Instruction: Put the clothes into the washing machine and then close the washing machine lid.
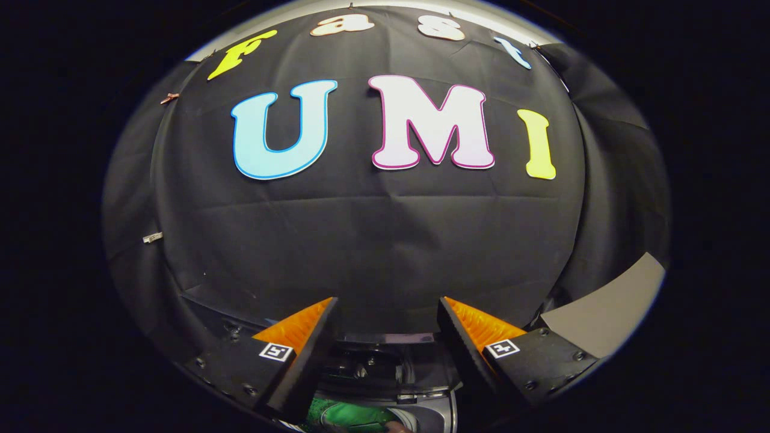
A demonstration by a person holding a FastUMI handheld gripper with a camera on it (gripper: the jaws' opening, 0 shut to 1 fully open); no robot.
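gripper view: the gripper (385,328) has its jaws spread, with nothing between them, facing the black cloth wall (373,240). low between the fingers a small piece of green cloth (352,415) shows. the washing machine is not clearly seen. judgement: the approach step; next it must tilt down and reach for the cloth.

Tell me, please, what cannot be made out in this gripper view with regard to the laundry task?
- Clothes: none can be identified; a green patch low between the fingers is cut off and too unclear to name.
- Washing machine: only a dark part shows between the open gripper fingers; its lid state is unreadable.
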